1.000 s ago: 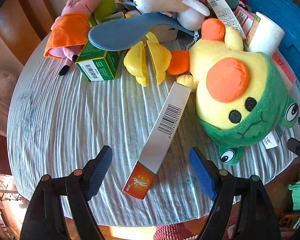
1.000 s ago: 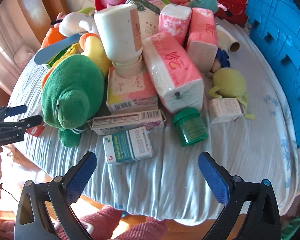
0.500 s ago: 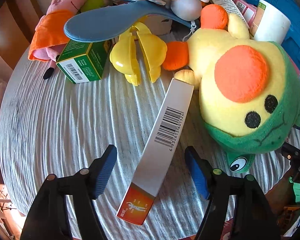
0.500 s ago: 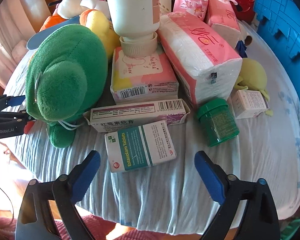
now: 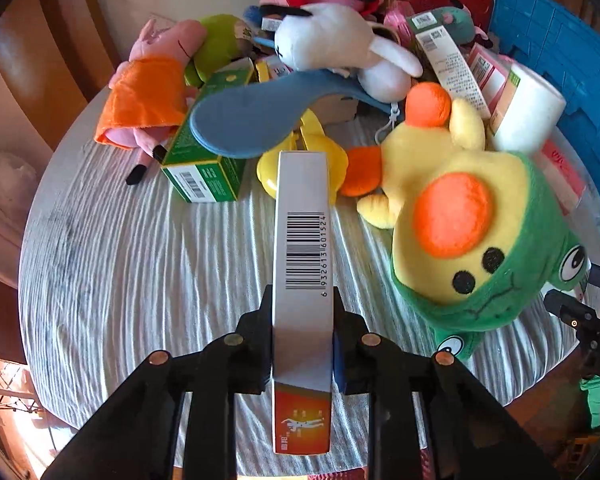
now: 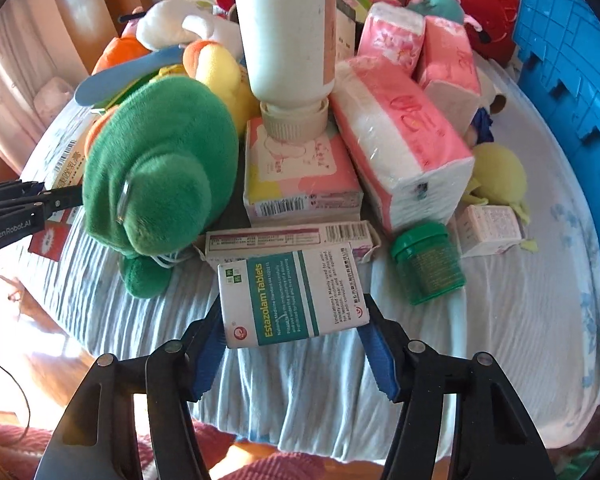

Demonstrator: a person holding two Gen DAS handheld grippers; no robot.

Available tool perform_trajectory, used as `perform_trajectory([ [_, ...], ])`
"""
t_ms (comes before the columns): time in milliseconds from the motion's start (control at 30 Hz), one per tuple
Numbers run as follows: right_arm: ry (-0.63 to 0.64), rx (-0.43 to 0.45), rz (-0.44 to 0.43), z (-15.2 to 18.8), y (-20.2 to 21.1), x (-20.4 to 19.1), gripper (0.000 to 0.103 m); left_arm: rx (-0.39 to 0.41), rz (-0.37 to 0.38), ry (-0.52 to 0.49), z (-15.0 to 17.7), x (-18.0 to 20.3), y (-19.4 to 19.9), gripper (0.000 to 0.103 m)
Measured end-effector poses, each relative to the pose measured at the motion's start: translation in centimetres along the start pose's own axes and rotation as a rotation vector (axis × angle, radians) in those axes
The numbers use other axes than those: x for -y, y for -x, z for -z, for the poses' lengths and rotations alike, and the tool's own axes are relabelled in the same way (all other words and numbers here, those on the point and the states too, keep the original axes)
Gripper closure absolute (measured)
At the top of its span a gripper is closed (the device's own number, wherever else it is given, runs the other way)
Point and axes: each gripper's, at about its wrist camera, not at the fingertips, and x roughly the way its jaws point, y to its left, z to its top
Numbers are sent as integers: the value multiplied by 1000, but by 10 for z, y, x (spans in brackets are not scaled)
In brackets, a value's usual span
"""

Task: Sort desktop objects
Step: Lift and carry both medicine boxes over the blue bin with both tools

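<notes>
My left gripper (image 5: 302,334) is shut on a long white box (image 5: 302,248) with a barcode and an orange end; the box points away from me over the striped cloth. My right gripper (image 6: 294,330) is shut on a white and teal tablet box (image 6: 292,294) at the near edge of the pile. The left gripper (image 6: 40,200) also shows at the left edge of the right wrist view, beside the green and yellow duck plush (image 6: 160,168). The same plush (image 5: 472,232) lies right of the long box.
A green box (image 5: 204,172), blue paddle (image 5: 252,116), pig plush (image 5: 148,92) and white rabbit plush (image 5: 340,44) lie behind. A white bottle (image 6: 288,40), pink tissue packs (image 6: 400,136), green jar (image 6: 426,264), flat purple-edged box (image 6: 288,236) and blue crate (image 6: 572,80) crowd the right view.
Both grippers moved forward and closed: the left on the long white box, now straight between its fingers, the right on the tablet box, now raised off the cloth.
</notes>
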Motion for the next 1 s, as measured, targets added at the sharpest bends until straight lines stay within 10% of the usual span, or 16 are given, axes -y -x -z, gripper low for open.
perform_trajectory([
  [433, 17, 256, 47, -63, 89, 19, 41, 237, 14, -6, -51, 35, 84, 80],
  [1000, 0, 544, 159, -98, 209, 103, 41, 423, 118, -130, -119, 186, 143, 80],
])
